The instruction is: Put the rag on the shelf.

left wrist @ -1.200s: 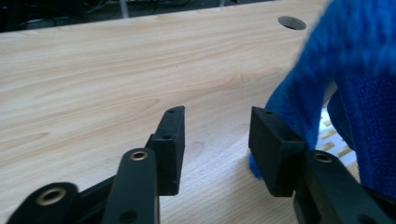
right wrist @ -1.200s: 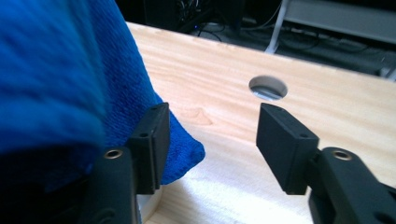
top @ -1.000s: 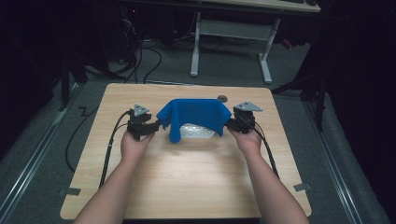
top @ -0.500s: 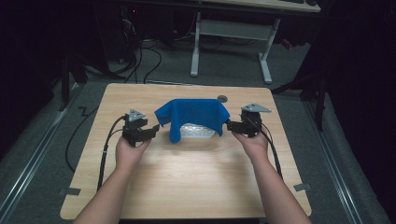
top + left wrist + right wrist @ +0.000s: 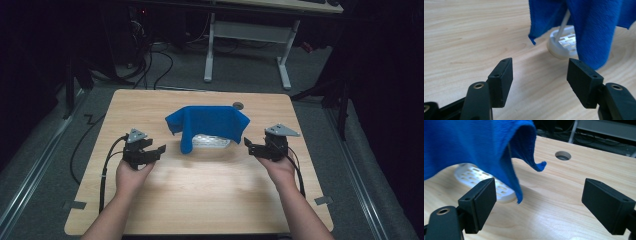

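I am looking down on a light wooden table (image 5: pixel 210 200). A blue cloth (image 5: pixel 207 125) hangs draped over a white slotted rack (image 5: pixel 212 141), a little toward the far edge of the table and midway between its left and right edges. The cloth's long axis runs left to right, and its ends hang down on both sides; the left end falls lower, almost to the tabletop.

My left gripper (image 5: pixel 157 150) sits near the left edge, level with the rack, its jaws pointing right toward the cloth's hanging left end. My right gripper (image 5: pixel 248 146) sits near the right edge, its jaws pointing left toward the cloth's right end. Both stand apart from the cloth, touching nothing, and seem about equally near it.

In the left gripper view the two black jaws are spread wide with bare wood between them; the cloth hangs just beyond and to the right of them. In the right gripper view the jaws are likewise spread, with the cloth's hem hanging ahead of the left-hand jaw. Both pairs of jaws have just been opening, with nothing between them.

A round hole (image 5: pixel 238 105) in the table lies just behind the cloth, near the far edge.

I judge the cloth is resting freely on the rack.
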